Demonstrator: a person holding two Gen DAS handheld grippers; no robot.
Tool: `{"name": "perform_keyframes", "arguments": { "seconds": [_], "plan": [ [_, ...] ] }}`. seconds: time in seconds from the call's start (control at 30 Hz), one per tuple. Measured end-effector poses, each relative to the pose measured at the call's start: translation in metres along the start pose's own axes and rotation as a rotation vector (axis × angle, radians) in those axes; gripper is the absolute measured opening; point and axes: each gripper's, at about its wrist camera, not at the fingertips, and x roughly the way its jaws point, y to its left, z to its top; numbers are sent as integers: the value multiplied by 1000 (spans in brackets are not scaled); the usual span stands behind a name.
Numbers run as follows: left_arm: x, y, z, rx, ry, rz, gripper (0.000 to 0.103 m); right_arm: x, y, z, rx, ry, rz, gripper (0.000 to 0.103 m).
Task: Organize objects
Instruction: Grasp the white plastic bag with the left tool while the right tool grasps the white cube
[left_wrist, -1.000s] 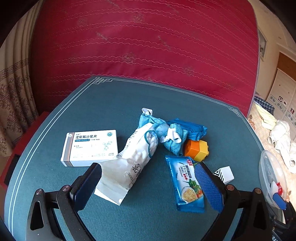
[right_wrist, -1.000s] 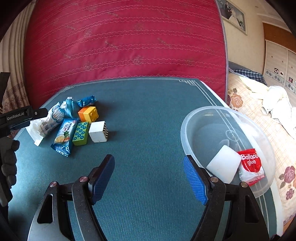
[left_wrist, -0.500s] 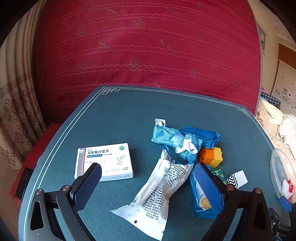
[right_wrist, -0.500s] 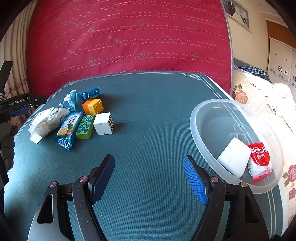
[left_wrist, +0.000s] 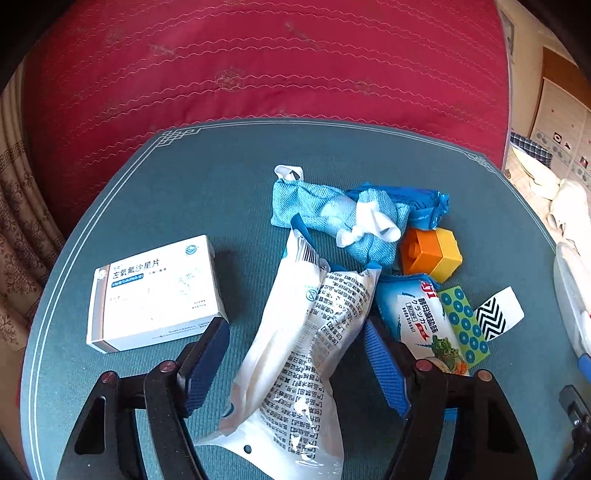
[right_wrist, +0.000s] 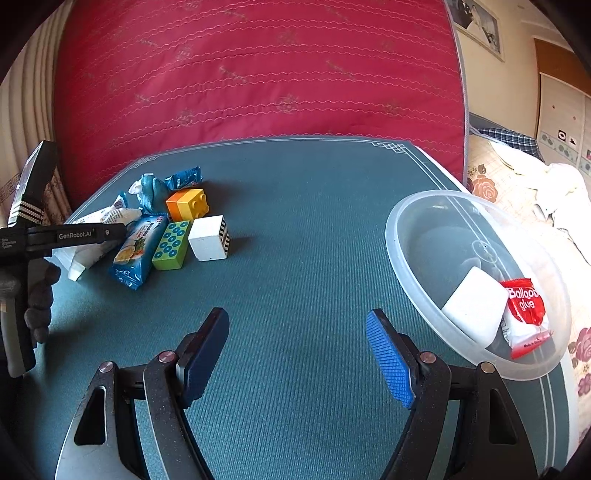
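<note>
A long white plastic pouch printed with black text lies on the teal table mat, its long axis running from the near edge up and slightly right toward a blue cloth bundle. The left gripper straddles the pouch, jaws closing but not yet pressing it. A second ago the gripper sat higher and wider, and the pouch showed its other side. A white medicine box lies just left; a blue biscuit packet lies just right. The right gripper hovers open over bare mat, beside a clear plastic bowl at the mat's right edge.
</note>
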Motion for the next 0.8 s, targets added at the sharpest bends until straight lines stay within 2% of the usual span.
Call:
{"name": "perform_keyframes", "arguments": {
  "seconds": [0.13,0.23,0.5,0.8],
  "plan": [
    [3,-3,-3,10,4,2,56,0,0,0,0,2,1,78],
    [-1,-4,-6,5,2,-18,50,1,1,0,3,8,3,78],
    [-20,-8,-9,0,-45,-19,48,4,4,2,11,23,8,78],
    [-42,2,-7,-59,-96,-44,48,17,14,29,43,71,93,78]
  ]
}}
